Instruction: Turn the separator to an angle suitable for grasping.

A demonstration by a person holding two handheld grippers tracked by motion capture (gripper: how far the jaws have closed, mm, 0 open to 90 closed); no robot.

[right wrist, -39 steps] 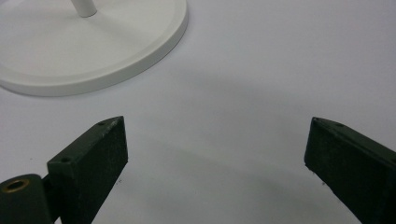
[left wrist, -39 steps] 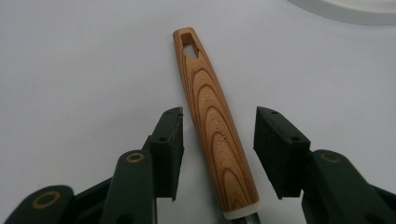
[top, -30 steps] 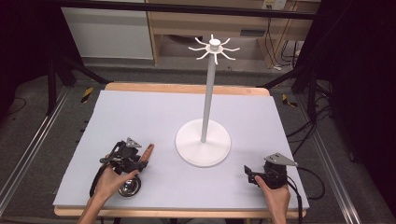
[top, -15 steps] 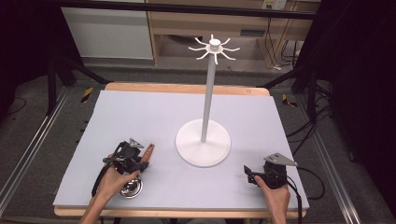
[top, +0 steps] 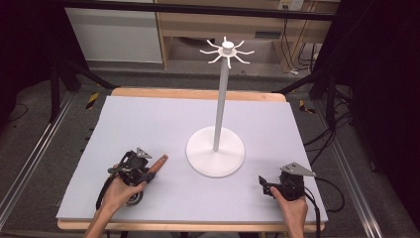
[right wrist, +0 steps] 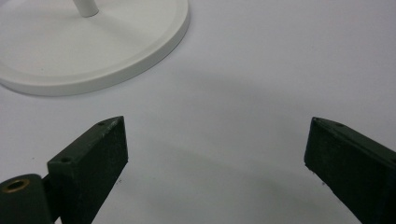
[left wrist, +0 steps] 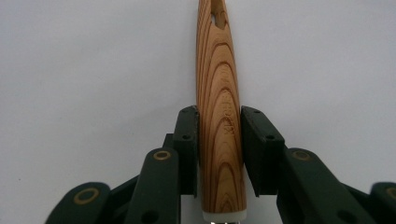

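**Handle gripped, hanging yet to come**

With the left tongs (left wrist: 218, 140) clamped on the wooden handle (left wrist: 219, 116) of a utensil lying flat on the bench (top: 148, 124), near its front left: grasp done. Right tongs (right wrist: 215, 163) gaping, empty, resting beside the white hook stand (top: 216, 151). Left, judging by the stand: lifting and hanging.

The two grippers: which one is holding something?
The left gripper, at the high view's left, is shut on the wooden handle. The right gripper is open, with bare table between its jaws.
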